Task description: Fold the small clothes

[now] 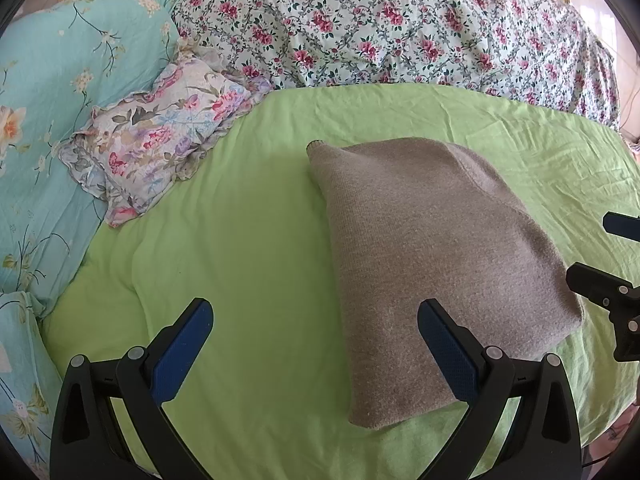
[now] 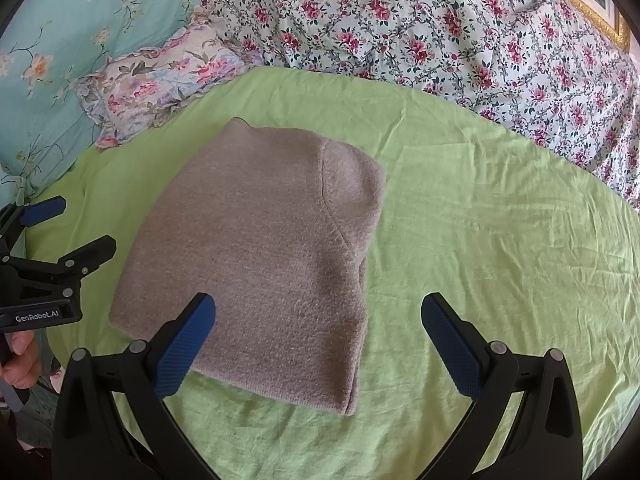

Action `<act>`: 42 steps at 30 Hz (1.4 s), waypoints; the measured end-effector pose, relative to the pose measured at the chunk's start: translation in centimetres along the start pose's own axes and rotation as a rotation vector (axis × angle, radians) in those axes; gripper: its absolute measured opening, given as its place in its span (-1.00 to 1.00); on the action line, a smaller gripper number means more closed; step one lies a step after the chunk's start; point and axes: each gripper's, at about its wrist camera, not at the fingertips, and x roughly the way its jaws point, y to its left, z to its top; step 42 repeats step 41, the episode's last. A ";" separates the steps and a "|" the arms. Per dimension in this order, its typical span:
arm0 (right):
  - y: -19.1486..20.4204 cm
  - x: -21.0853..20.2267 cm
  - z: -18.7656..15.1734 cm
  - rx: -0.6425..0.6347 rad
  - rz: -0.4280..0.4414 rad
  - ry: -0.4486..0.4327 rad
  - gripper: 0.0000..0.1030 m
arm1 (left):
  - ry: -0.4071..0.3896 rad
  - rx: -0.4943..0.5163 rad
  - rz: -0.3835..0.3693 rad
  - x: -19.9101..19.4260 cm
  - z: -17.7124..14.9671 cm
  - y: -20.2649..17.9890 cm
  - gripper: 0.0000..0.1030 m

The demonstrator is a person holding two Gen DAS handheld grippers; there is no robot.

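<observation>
A taupe knitted garment (image 1: pixel 432 256) lies folded into a compact rectangle on the green sheet (image 1: pixel 240 240); it also shows in the right wrist view (image 2: pixel 260 256). My left gripper (image 1: pixel 316 320) is open and empty, just above the garment's near left edge, its right finger over the knit. My right gripper (image 2: pixel 318 316) is open and empty above the garment's near right corner. The left gripper shows at the left edge of the right wrist view (image 2: pixel 60 232), the right gripper at the right edge of the left wrist view (image 1: pixel 600 256).
A frilled floral pillow (image 1: pixel 160 136) lies left of the garment, beside a turquoise floral quilt (image 1: pixel 52 112). A pink-flowered cover (image 1: pixel 400 28) is heaped behind the green sheet (image 2: pixel 500 240). A gilt picture frame (image 2: pixel 580 4) stands at the far right.
</observation>
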 end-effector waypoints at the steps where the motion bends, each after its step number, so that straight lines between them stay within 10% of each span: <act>1: -0.1 0.0 0.0 0.002 0.001 0.000 0.99 | -0.001 0.000 0.000 0.0 0.0 0.0 0.99; 42: -1.5 1.1 0.7 0.106 0.104 -0.015 0.99 | -0.029 -0.038 -0.089 -0.4 1.6 0.2 0.99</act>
